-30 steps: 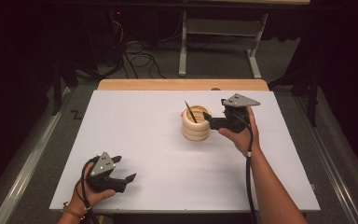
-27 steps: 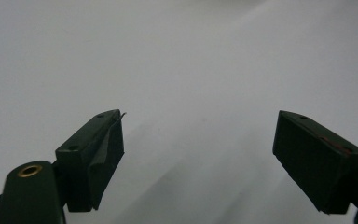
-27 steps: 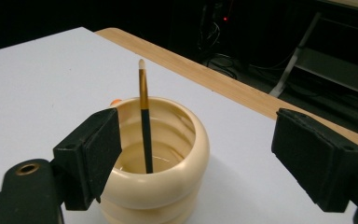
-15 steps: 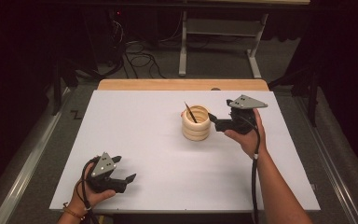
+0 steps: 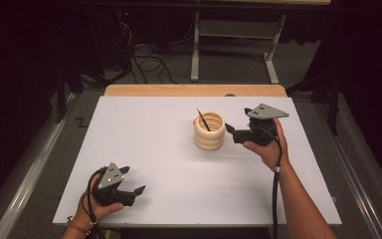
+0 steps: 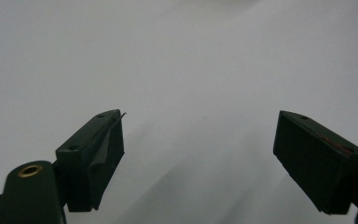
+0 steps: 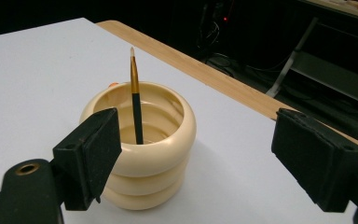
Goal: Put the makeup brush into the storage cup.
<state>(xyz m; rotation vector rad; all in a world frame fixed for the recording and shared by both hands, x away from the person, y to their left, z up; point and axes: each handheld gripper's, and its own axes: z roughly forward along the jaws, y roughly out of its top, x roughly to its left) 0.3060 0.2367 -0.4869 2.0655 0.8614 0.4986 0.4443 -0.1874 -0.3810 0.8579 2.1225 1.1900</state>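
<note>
Hovering right gripper (image 5: 230, 131) beside cream ringed cup (image 5: 209, 131) holding brush (image 7: 134, 95), fingers spread, empty; resting left gripper (image 5: 135, 192) on tabletop (image 5: 154, 149), likewise spread, idle.

Glossy smooth cream holder (image 7: 142, 149); matt white tabletop (image 5: 154, 149), wood far edge; matt black fingers (image 7: 91, 154).

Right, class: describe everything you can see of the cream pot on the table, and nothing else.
The pot is a glossy cream holder that looks ceramic or plastic, shaped like three stacked rounded rings, open at the top. It stands upright on the white table, right of centre toward the far side. A thin dark brush with a gold band and a pale tip leans inside it. The right gripper points at it from beside it, fingers open and apart from it.
</note>
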